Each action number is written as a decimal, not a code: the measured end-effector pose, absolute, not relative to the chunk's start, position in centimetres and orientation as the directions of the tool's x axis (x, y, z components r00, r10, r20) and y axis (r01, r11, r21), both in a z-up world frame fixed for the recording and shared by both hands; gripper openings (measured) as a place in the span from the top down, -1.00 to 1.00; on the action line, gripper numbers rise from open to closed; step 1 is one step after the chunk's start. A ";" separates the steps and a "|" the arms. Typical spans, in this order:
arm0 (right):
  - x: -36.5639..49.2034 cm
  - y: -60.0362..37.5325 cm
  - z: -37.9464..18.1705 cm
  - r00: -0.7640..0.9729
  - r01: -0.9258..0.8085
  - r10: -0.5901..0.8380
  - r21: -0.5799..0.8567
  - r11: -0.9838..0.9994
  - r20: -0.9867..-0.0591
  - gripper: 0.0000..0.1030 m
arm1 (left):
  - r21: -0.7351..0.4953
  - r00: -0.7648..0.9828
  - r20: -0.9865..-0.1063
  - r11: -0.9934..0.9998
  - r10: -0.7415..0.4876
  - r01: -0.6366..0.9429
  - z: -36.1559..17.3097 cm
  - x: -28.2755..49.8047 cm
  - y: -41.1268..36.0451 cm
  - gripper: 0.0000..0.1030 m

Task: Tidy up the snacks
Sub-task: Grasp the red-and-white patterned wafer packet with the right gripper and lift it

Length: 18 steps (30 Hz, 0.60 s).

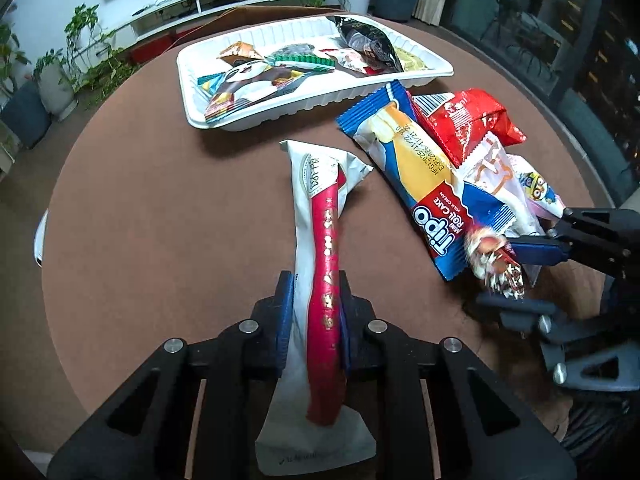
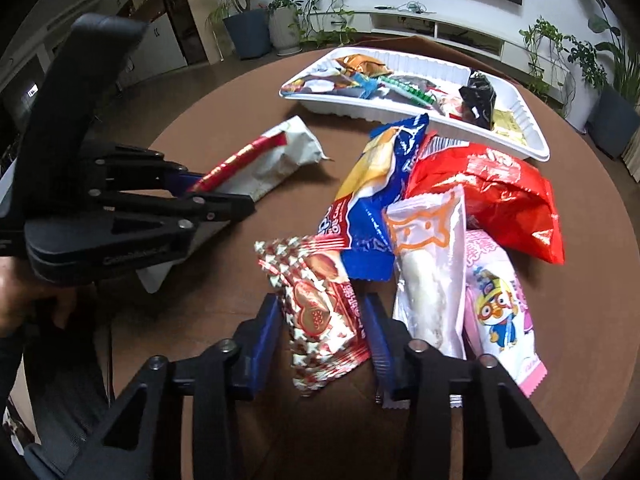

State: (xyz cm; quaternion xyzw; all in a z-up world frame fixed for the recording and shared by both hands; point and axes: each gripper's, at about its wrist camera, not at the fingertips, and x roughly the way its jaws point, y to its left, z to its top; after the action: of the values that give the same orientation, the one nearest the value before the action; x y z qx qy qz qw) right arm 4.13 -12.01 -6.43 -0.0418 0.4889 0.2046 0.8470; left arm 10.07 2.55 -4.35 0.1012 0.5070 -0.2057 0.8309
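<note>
We grip white-red pack (image 1: 320,280) in left gripper (image 1: 313,320), tip on counter (image 1: 160,220). Right gripper (image 2: 322,336) straddles star pack (image 2: 320,308), fingers not visibly pinching; slip risk. Tray (image 1: 192,80) far; dangling packs may snag pile.

My left tongs (image 1: 314,320): black plastic linkage arms with triangular cut-outs, round silver rivets at the pivots, and ribbed blue pads (image 1: 285,320) on the inner faces. My right tongs (image 2: 320,344): the same black frame, silver rivets and ribbed blue pads (image 2: 378,344); a small spring and screw show near the right pad's base. In the right view, my left tool carries a curved black handle, faint embossed lettering on its body, and a thin dark cable below.
</note>
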 end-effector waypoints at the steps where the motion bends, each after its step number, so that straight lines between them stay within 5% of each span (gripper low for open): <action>1: 4.2 -12.2 -6.4 0.440 -0.385 0.304 0.129 0.914 -0.845 0.31 | -0.062 0.396 -0.882 0.896 -0.255 0.440 -4.3 10.0 2.8 0.67; 18: 2.8 -16.1 -3.6 0.465 -0.295 0.469 0.368 0.882 -0.751 0.46 | -0.227 0.414 -0.825 0.897 -0.384 0.379 -2.8 7.4 5.8 0.69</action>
State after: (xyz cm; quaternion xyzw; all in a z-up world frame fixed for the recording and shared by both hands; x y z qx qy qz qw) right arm 2.83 -16.14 -3.56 0.0934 0.4658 0.2247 0.8508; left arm 7.37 5.77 -2.77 -0.0026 0.4914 -0.2270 0.8408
